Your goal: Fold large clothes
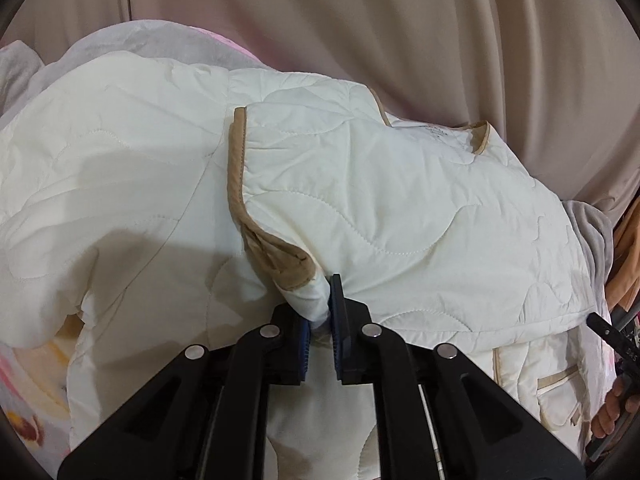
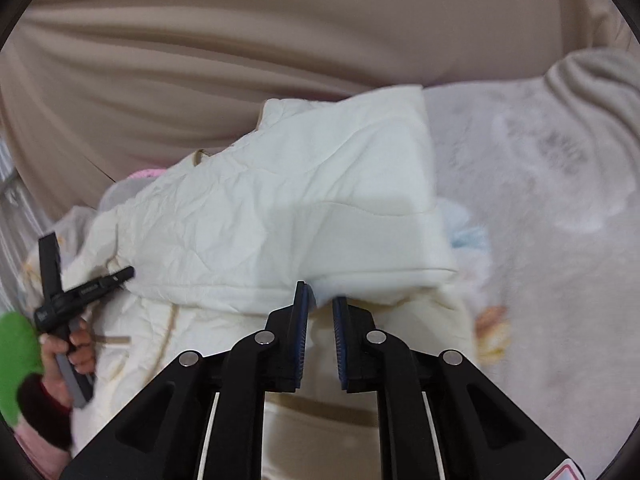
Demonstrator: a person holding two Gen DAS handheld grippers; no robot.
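Observation:
A cream quilted jacket [image 1: 360, 184] with tan trim lies spread on a bed. In the left wrist view my left gripper [image 1: 320, 312] is shut on a fold of the jacket's fabric by the tan-trimmed edge [image 1: 280, 264]. In the right wrist view the jacket [image 2: 288, 208] is folded over itself, and my right gripper [image 2: 320, 300] sits at its near edge with a narrow gap between the jaws; no fabric shows between them. The left gripper also shows in the right wrist view [image 2: 72, 292], held in a hand.
A grey fleece blanket [image 2: 540, 200] with printed figures covers the bed. Beige curtains [image 1: 400, 20] hang behind. The person's hand with the right gripper's handle [image 1: 616, 392] shows at the right edge.

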